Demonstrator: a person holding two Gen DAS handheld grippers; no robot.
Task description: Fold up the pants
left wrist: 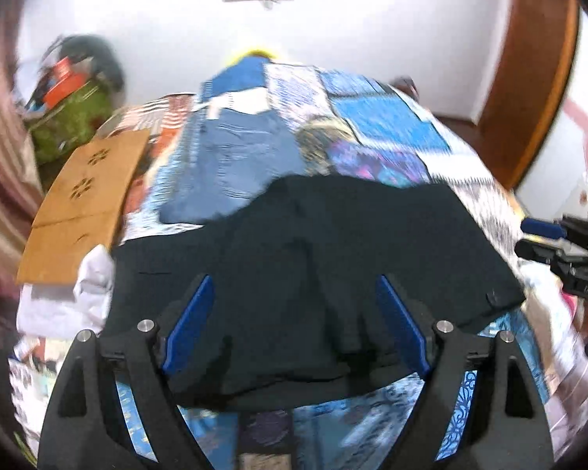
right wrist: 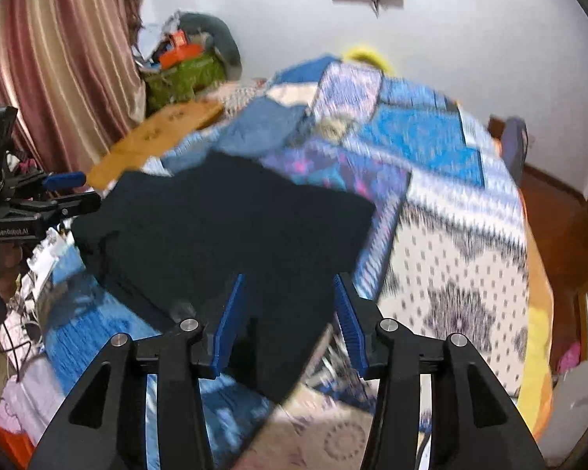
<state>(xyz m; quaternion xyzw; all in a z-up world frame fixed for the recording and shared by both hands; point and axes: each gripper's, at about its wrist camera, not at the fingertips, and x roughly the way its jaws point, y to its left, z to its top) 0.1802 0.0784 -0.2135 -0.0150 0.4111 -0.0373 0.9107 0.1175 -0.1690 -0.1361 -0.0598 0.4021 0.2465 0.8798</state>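
Note:
Black pants [left wrist: 313, 250] lie folded in a broad flat shape on the patchwork bed cover; they also show in the right wrist view [right wrist: 223, 227]. My left gripper [left wrist: 296, 305] is open, its blue pads spread wide above the pants' near edge. My right gripper [right wrist: 290, 301] is open over the pants' near right corner, holding nothing. The right gripper shows at the right edge of the left wrist view [left wrist: 560, 243], and the left gripper at the left edge of the right wrist view [right wrist: 62, 192]. Both views are motion-blurred.
A folded blue denim garment [left wrist: 235, 156] lies beyond the black pants. A brown cardboard sheet [left wrist: 86, 196] lies at the bed's left edge. A white garment [left wrist: 86, 293] sits left of the pants. Clutter and a curtain [right wrist: 51, 58] stand at the left; a wooden door [left wrist: 529, 78] at the right.

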